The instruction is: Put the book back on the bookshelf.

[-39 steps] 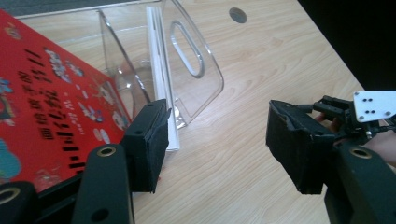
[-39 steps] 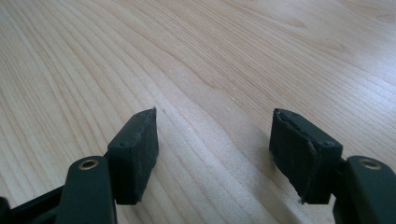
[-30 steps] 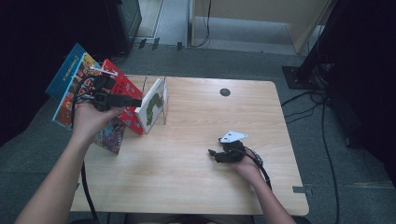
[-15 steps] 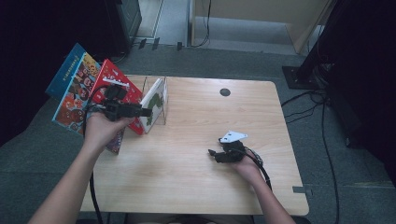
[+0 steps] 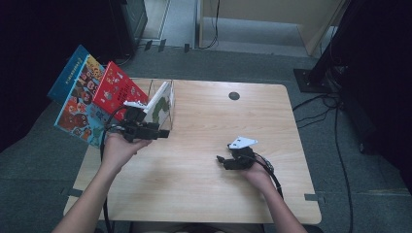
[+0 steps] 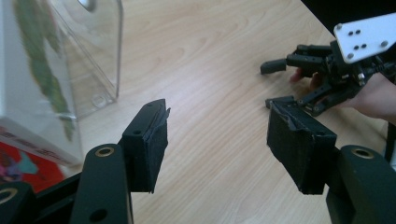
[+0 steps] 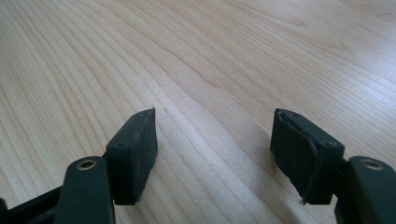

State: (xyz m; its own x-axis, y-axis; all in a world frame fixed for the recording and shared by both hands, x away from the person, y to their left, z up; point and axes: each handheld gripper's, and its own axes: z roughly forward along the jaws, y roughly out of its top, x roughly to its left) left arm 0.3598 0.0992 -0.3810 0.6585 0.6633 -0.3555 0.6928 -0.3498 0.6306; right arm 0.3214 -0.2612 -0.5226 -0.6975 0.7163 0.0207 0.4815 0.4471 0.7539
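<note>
Book: the white one with green marks (image 5: 163,99) stands on its edge in the clear stand (image 5: 168,118), at the left side of the table (image 5: 218,121).
Which way it lies: in my left gripper view the book (image 6: 32,70) is up and to the left of my jaws, not between them. My jaws point past it, across the bare wood.
Long side: the top edge of the book runs away from me, toward the far side of the table, and it leans a bit.
Nearer hand: my left gripper (image 5: 165,133) is just beside the stand. My right gripper (image 5: 222,162) is well apart from it, out in the middle of the table.
Left gripper: let go – the jaws stand wide and hold nothing (image 6: 217,116).
Right gripper: also let go, jaws apart with only wood between them (image 7: 212,130). It sits low on the table.
Next move, I think: my left gripper must turn toward the book so one jaw goes on each side of its thin edge.
Other books: a red book (image 5: 116,87) and a blue book (image 5: 77,102) lean out past the left edge of the table, just behind the stand.
Hard to see: from above, my left gripper covers the bottom of the book.
Cut off: the left gripper view cuts the book at its left edge, and the green marks are blurry – I can't read the cover.
Can't tell: if the stand touches the red book (image 6: 28,163).
</note>
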